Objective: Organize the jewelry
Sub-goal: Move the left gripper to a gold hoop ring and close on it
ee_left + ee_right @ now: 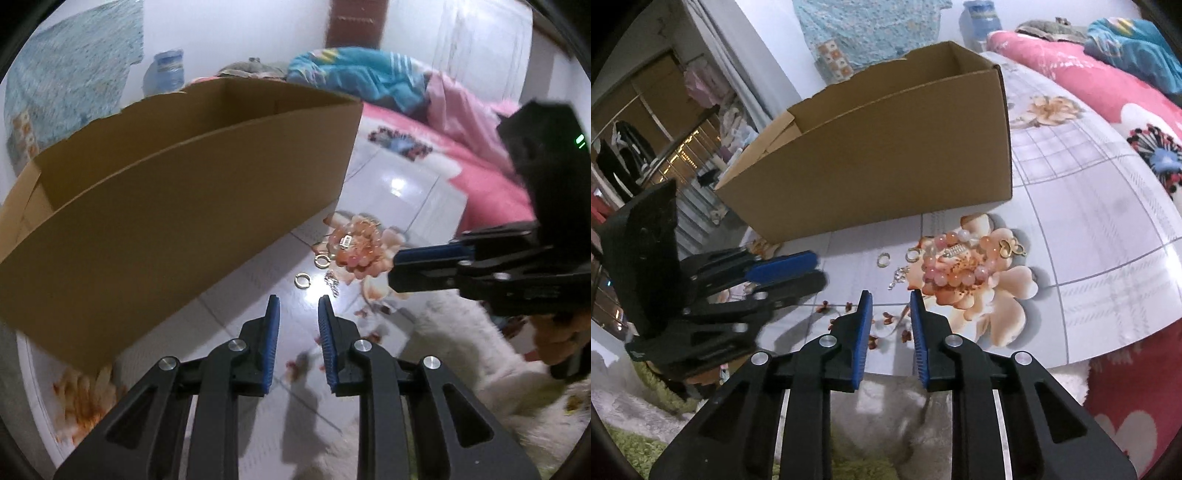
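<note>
A small heap of jewelry lies on a floral mat: a pink bead bracelet, two gold rings, a silver chain and a gold heart piece. My left gripper hangs just short of the rings, open a little, with nothing between its blue pads. The right gripper is also narrowly open and empty, just short of the chain and bracelet. Each gripper shows in the other's view: the right gripper and the left gripper flank the heap.
An open cardboard box stands right behind the jewelry. The glossy floral mat lies over a bed with a pink blanket and bundled clothes behind. White fluffy fabric lies near the mat's front edge.
</note>
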Demonstrator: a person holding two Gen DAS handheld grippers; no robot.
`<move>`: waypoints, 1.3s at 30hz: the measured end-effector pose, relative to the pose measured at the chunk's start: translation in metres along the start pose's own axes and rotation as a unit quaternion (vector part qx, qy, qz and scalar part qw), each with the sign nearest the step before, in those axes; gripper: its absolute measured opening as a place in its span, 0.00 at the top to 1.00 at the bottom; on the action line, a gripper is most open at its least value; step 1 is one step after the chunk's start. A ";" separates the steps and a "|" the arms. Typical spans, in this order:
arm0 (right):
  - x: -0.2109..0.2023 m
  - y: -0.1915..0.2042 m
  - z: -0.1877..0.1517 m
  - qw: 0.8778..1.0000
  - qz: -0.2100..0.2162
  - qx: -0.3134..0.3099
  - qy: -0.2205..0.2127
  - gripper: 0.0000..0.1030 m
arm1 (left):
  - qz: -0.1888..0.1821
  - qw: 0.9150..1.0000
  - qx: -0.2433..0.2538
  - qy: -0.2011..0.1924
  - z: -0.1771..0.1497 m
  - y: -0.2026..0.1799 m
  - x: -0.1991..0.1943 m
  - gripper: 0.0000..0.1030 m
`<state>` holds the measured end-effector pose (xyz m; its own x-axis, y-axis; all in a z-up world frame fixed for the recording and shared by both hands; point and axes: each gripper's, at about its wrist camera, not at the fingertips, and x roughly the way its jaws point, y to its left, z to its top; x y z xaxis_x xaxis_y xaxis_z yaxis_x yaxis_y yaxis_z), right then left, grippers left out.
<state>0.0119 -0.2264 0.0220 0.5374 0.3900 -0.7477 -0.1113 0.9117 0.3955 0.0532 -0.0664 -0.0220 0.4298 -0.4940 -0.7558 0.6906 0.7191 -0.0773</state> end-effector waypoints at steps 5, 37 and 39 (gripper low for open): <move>0.001 -0.007 -0.002 1.000 0.005 0.004 0.001 0.81 | 0.015 0.999 0.030 0.016 0.008 -0.004 0.023 0.80; 0.008 0.016 -0.008 0.998 -0.013 -0.063 0.000 0.81 | 0.010 0.999 0.039 0.029 0.009 0.004 0.031 0.90; 0.015 0.022 -0.008 0.997 -0.027 -0.078 0.003 0.81 | 0.014 0.999 0.028 0.029 0.005 0.009 0.027 0.90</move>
<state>0.0113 -0.1995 0.0149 0.5411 0.3402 -0.7691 -0.2108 0.9402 0.2676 0.0747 -0.0759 -0.0399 0.4162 -0.4439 -0.7936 0.7106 0.7033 -0.0208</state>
